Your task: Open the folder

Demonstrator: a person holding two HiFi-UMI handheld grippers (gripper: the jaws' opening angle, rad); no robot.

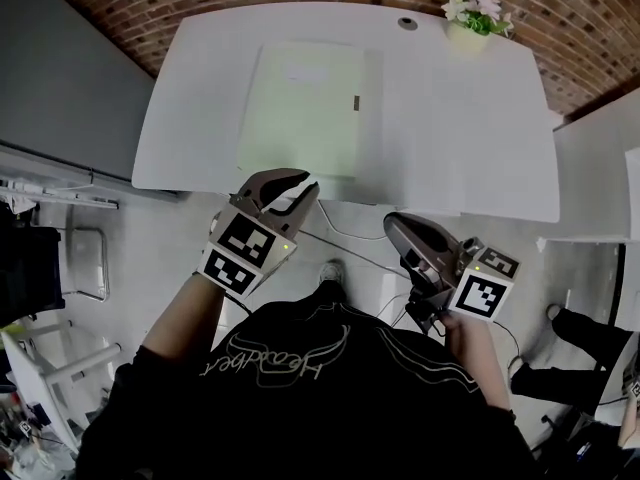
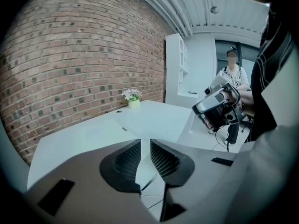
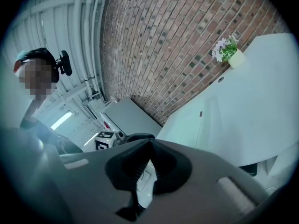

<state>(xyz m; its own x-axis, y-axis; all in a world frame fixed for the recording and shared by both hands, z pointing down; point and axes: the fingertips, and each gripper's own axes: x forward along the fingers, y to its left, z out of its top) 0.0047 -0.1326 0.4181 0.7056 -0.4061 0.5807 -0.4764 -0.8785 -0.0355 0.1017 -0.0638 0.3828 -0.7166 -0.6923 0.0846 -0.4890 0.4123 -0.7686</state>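
A pale green folder lies flat and closed on the white table, with a small clasp at its right edge. It also shows as the folder in the left gripper view and as the folder in the right gripper view. My left gripper hovers just off the table's near edge, below the folder, with its jaws a little apart and nothing between them. My right gripper hangs lower and to the right, over the floor, with its jaws together and empty.
A potted flower stands at the table's far right corner, beside a cable hole. A grey cabinet flanks the table on the left and a white unit on the right. Cables cross the floor. A person stands behind.
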